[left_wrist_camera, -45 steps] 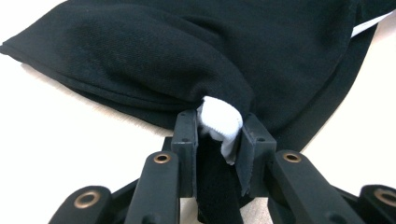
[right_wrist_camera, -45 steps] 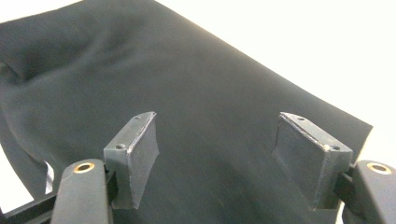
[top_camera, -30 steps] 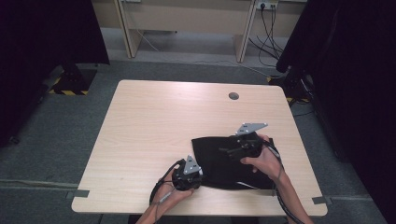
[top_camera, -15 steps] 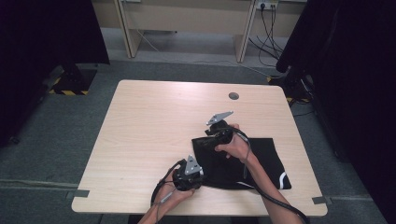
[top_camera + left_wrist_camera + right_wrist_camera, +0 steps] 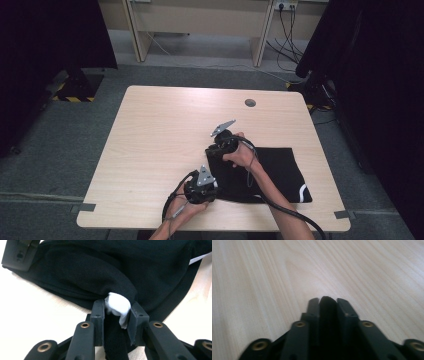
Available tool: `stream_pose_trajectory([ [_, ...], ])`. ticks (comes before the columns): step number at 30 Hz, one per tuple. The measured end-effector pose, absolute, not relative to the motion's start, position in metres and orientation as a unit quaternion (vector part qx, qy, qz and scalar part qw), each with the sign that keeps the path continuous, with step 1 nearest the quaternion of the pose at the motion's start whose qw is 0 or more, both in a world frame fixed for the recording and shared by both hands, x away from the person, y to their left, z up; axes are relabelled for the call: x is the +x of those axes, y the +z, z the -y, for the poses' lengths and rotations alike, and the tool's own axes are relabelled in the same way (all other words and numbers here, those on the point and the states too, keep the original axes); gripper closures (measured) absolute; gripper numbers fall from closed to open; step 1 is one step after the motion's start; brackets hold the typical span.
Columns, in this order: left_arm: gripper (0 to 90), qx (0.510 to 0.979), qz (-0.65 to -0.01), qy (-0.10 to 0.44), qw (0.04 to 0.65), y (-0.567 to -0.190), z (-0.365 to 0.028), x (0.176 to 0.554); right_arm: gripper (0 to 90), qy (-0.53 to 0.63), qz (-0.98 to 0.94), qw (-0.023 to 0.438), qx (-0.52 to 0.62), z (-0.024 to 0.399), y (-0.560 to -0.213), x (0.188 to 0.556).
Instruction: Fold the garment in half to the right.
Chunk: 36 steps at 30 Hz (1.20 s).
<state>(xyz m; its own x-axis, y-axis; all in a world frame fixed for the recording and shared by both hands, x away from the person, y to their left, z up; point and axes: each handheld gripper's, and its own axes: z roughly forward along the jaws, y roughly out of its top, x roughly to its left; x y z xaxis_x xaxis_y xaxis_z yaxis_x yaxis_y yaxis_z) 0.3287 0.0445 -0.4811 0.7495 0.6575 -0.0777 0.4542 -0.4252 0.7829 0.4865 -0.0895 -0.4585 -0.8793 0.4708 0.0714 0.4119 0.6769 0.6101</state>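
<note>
A black garment [image 5: 275,172] with a white stripe lies flat on the right front part of the wooden table [image 5: 165,130]. My left gripper [image 5: 215,189] is shut on its near left corner, pinching black fabric [image 5: 100,270] and a white label [image 5: 117,305] between the jaws of the left gripper [image 5: 117,312]. My right gripper [image 5: 210,150] sits at the garment's far left corner. Its jaws have just been closing, and in the right gripper view the right gripper [image 5: 328,302] has a fold of black fabric [image 5: 327,315] pressed between them.
A round cable hole [image 5: 250,103] is in the table's far right part. Bare wood [image 5: 287,270] stretches to the left of the garment and beyond it. Black curtains hang at both sides, and desk legs and cables stand beyond the table.
The right hand has moved left across the garment to its far left corner and lowered there. The left gripper has kept its place and its hold.
</note>
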Motion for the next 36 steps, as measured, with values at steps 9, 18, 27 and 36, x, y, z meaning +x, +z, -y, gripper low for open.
stream_pose_trajectory([
  [9,75.1,0.836,-0.322,0.127,0.426,-0.467,-0.048,0.331,87.4,0.352,-0.903,0.048,0.240,0.096,-0.441,0.487],
  [18,76.3,0.834,-0.305,0.138,0.438,-0.433,-0.061,0.331,87.6,0.405,-0.882,0.054,0.235,0.099,-0.411,0.484],
  [27,76.4,0.853,-0.268,0.155,0.419,-0.386,-0.048,0.330,87.5,0.464,-0.855,0.064,0.223,0.118,-0.376,0.476],
  [36,76.3,0.873,-0.230,0.132,0.410,-0.375,0.005,0.343,87.4,0.502,-0.828,0.061,0.243,0.176,-0.371,0.472],
])
